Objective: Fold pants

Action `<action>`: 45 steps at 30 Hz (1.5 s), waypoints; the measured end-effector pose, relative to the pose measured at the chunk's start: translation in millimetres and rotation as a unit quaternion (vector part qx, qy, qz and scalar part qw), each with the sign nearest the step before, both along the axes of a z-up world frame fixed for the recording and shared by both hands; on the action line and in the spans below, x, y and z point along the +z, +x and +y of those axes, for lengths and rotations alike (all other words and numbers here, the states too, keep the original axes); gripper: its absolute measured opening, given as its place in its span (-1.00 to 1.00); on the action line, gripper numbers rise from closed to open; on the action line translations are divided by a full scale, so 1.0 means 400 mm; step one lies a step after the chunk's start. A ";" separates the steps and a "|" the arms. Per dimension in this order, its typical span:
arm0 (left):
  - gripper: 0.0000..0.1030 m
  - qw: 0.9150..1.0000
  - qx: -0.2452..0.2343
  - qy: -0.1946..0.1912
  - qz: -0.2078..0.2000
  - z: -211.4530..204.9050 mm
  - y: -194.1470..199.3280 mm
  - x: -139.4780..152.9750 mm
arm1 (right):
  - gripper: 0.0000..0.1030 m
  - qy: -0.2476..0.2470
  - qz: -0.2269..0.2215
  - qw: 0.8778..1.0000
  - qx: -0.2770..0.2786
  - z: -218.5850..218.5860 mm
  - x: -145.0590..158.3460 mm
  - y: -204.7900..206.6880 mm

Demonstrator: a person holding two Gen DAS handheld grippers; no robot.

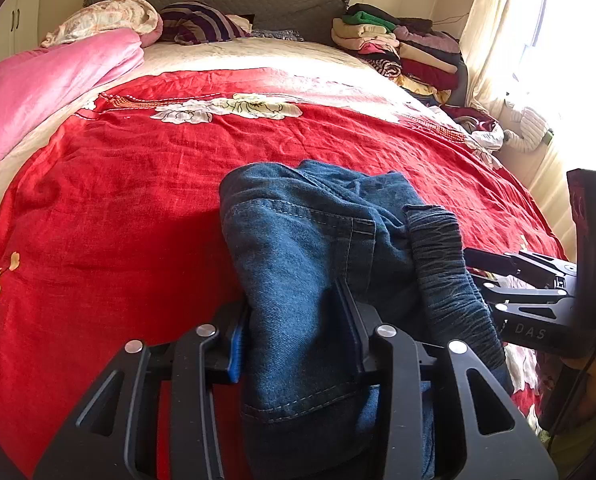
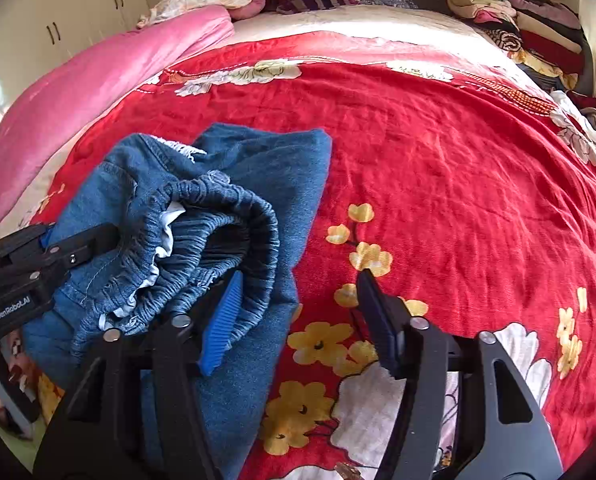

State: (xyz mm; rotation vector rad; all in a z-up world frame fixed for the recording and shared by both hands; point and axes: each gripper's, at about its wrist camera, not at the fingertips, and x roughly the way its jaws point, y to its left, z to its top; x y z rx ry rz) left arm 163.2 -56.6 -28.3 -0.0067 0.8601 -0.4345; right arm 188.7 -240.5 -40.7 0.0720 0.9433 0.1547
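With the left hand-held gripper (image 1: pixel 298 320) clamped on the bunched jeans (image 1: pixel 310 240) at the bed's (image 1: pixel 138 184) near edge and the right hand-held gripper (image 2: pixel 298 312) wide open beside the waistband (image 2: pixel 218 216), grip the waistband before flattening.

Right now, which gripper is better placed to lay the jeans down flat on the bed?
Left. The left gripper is shut on the jeans; the right gripper is open, beside the waistband.

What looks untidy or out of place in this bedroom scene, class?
The jeans lie bunched on the red bedspread, elastic waistband curled open, not flat. The left gripper pinches denim; the right gripper gapes open beside the waistband.
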 end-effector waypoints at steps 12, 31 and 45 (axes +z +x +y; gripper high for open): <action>0.09 1.000 -0.003 -0.008 -0.005 0.006 -0.020 0.025 | 0.52 -0.011 -0.014 1.000 -0.023 -0.017 0.041 -0.019; 0.88 0.999 0.026 -0.010 -0.038 0.055 -0.044 0.109 | 0.83 0.036 -0.087 0.995 -0.033 -0.031 0.159 -0.059; 0.92 0.997 0.039 -0.012 -0.059 0.083 -0.078 0.166 | 0.83 0.038 -0.123 0.991 -0.029 -0.028 0.218 -0.106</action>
